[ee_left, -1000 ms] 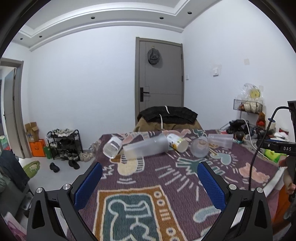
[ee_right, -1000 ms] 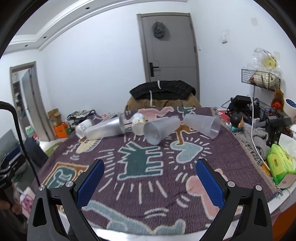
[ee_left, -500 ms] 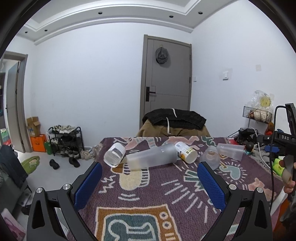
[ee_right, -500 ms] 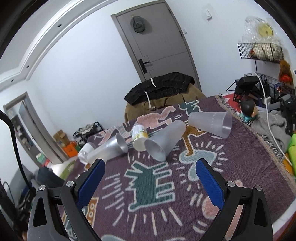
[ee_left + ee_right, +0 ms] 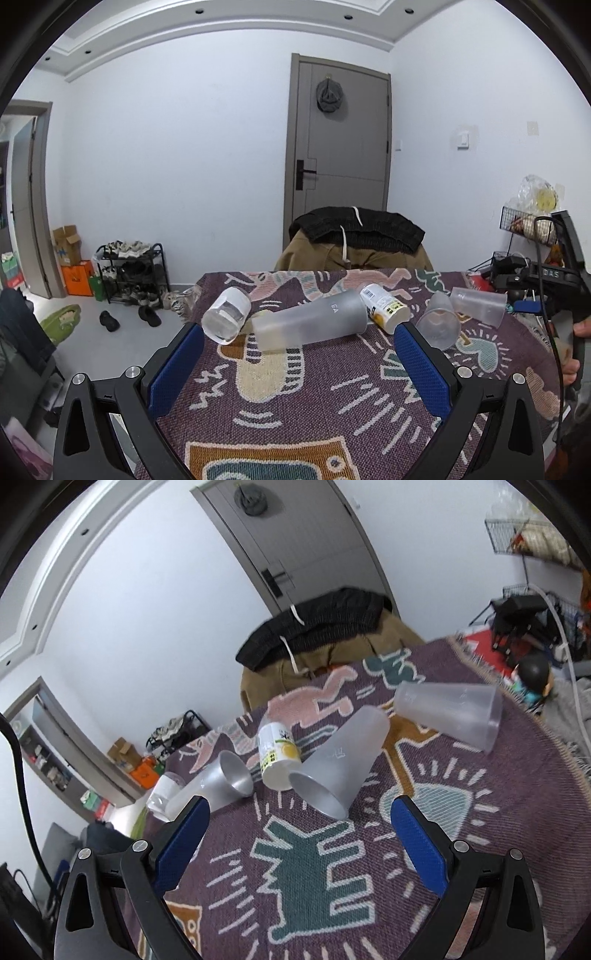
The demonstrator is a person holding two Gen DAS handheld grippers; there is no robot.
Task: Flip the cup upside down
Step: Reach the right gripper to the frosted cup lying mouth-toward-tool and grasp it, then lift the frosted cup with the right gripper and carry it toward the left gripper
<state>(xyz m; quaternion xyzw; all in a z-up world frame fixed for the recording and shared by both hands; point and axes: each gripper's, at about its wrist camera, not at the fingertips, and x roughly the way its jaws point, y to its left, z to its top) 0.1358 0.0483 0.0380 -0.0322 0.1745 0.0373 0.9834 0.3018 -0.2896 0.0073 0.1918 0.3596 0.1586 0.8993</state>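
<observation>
While both grippers hang spread and empty, cups lie toppled on the counter.
Frosted cup (image 5: 338, 764) lies ahead of right gripper (image 5: 299, 834), mouth toward it, long axis running away rightward, beside the yellow-label bottle (image 5: 277, 755); left gripper (image 5: 295, 363) looks farther.

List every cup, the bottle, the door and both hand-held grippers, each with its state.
Left hand-held gripper: open, empty.
Right hand-held gripper: open, empty.
Middle cup: on its side.
Far right cup: on its side.
Tall cup: on its side.
Small clear cup: tipped over.
Bottle: lying down.
Door: shut.
</observation>
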